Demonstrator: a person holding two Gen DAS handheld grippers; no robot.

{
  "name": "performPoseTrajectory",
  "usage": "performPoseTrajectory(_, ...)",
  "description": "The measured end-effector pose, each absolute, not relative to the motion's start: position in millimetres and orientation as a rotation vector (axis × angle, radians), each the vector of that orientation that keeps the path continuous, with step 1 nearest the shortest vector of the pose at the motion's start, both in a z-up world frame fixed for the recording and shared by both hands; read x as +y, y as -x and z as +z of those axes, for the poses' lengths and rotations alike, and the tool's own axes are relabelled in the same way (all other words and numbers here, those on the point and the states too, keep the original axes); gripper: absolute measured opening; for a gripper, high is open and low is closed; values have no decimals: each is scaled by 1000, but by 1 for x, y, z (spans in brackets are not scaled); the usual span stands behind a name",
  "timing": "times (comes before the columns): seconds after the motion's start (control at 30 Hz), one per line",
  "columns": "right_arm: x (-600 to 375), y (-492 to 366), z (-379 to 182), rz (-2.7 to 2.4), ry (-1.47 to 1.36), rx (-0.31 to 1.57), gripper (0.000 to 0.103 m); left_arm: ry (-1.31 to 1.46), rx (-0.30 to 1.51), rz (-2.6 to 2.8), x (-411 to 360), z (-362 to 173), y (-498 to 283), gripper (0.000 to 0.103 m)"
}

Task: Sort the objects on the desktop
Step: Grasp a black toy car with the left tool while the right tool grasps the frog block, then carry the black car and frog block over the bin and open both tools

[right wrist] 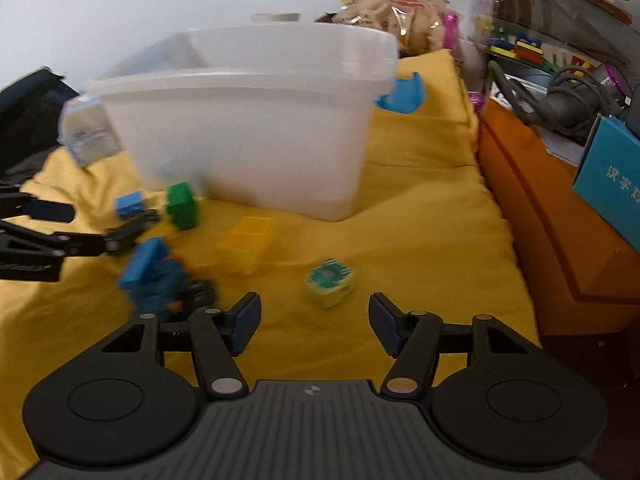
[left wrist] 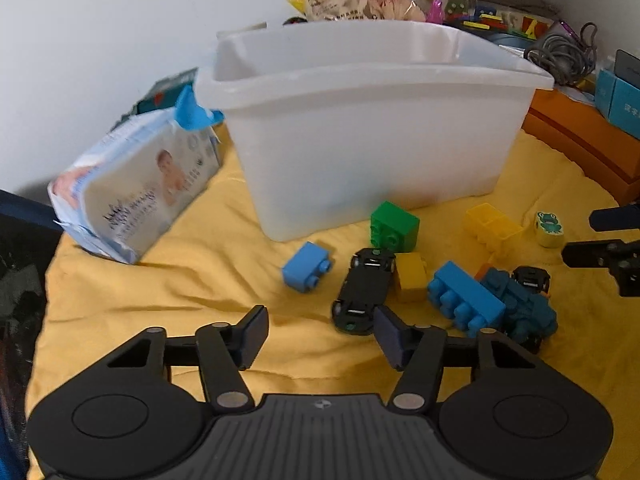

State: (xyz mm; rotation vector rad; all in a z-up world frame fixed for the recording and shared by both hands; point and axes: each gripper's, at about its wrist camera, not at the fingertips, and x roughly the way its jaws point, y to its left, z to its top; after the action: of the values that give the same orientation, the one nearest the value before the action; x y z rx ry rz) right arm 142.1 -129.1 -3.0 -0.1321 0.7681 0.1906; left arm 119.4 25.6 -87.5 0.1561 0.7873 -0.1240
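A translucent white bin (left wrist: pixel 372 128) (right wrist: pixel 248 136) stands on a yellow cloth (left wrist: pixel 200 264). In front of it lie toys: a small blue brick (left wrist: pixel 306 267), a green brick (left wrist: pixel 394 226), a black toy car (left wrist: pixel 364 290), a small yellow brick (left wrist: pixel 410 276), a long blue brick (left wrist: pixel 466 300), a teal toy vehicle (left wrist: pixel 520 308), a yellow brick (left wrist: pixel 492 226) (right wrist: pixel 246 246) and a frog-printed block (left wrist: pixel 550 229) (right wrist: pixel 330 282). My left gripper (left wrist: pixel 320 336) is open just short of the car, nothing between its fingers. My right gripper (right wrist: pixel 314 322) is open just short of the frog block.
A pack of baby wipes (left wrist: pixel 132 188) leans left of the bin. An orange box (right wrist: pixel 560 216) with a blue carton (right wrist: pixel 612 188) and grey cables (right wrist: pixel 568 96) borders the cloth on the right. Snack bags (left wrist: pixel 352 0) and clutter sit behind the bin.
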Motion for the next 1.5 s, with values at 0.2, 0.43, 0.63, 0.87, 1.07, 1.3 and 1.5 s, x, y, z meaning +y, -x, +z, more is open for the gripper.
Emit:
performPoseTrajectory(0.2,-129,-156,-12,178,125,792,60,-178,788,-155,13,-96,-129,54)
performPoseTrajectory(0.43,-125,-166,-18,200,145,789,60,-227,795,-216,-1,-100,-146,54)
performPoseTrajectory(0.63,-122,-174,-21,221,147,820,36,-194,816,-215,-5,-103,-159,48)
performPoseTrajectory(0.87,-129,-167,-16,230,121,814,36,-139,834,-228,-4,-103,-156,33)
performPoseTrajectory(1.07,-144,-148,-3,229,61,783,36,-123,798,-233,1,-90,-132,33)
performPoseTrajectory(1.3,-148,-113,38,301,-17,692,36,-42,731,-212,27,-39,-101,33)
performPoseTrajectory(1.5,-136,-105,81,371,-57,611,36,-15,699,-182,32,7,-90,33)
